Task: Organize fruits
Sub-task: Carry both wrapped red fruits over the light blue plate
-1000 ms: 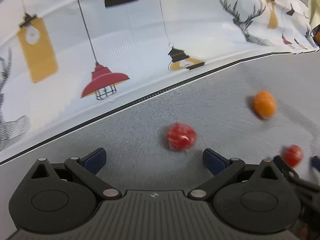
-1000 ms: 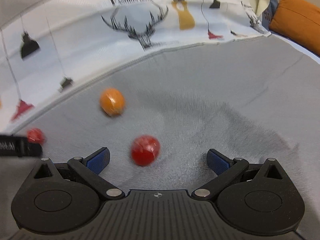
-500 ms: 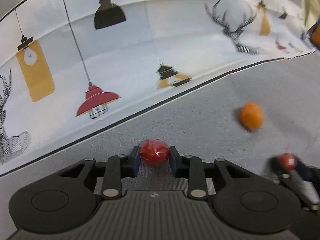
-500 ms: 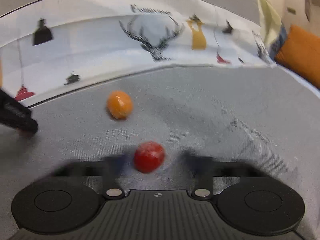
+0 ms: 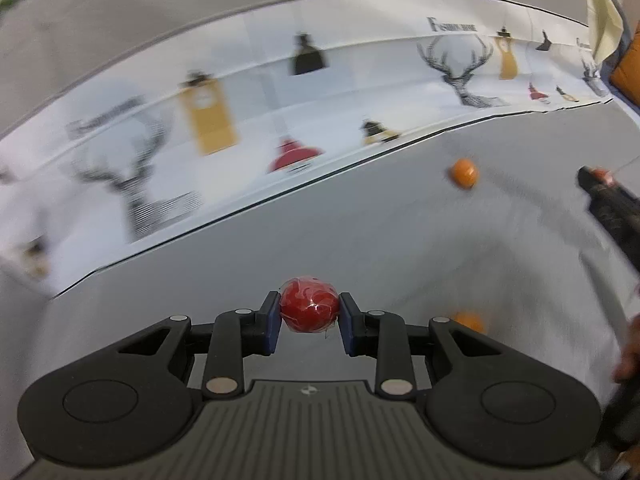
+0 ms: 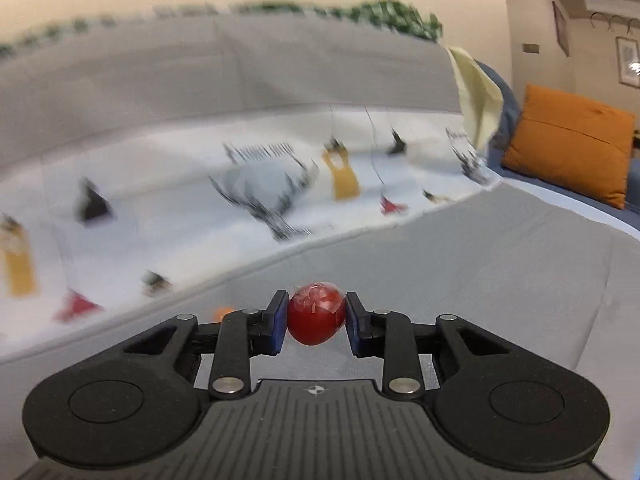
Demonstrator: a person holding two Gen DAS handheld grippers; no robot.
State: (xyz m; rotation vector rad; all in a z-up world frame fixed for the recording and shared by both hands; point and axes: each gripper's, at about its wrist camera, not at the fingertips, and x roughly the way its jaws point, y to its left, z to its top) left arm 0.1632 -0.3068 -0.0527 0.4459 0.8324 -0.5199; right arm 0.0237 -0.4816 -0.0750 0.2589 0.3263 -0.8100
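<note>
Both red fruits lifted off cloth: left hand-held gripper clamps red fruit; right hand-held gripper clamps second red fruit.

A grey fabric surface carries two orange fruits, well apart, beside a printed cloth.

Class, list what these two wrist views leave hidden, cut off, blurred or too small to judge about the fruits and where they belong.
- Destination: no bowl or basket shows in either view.
- Second orange fruit, left wrist view: mostly hidden behind the left gripper.
- Orange fruit, right wrist view: a sliver, hidden behind the right gripper.
- Patterned cloth: motion-blurred.
- Red fruit in the right gripper, left wrist view: tiny, blurred.
</note>
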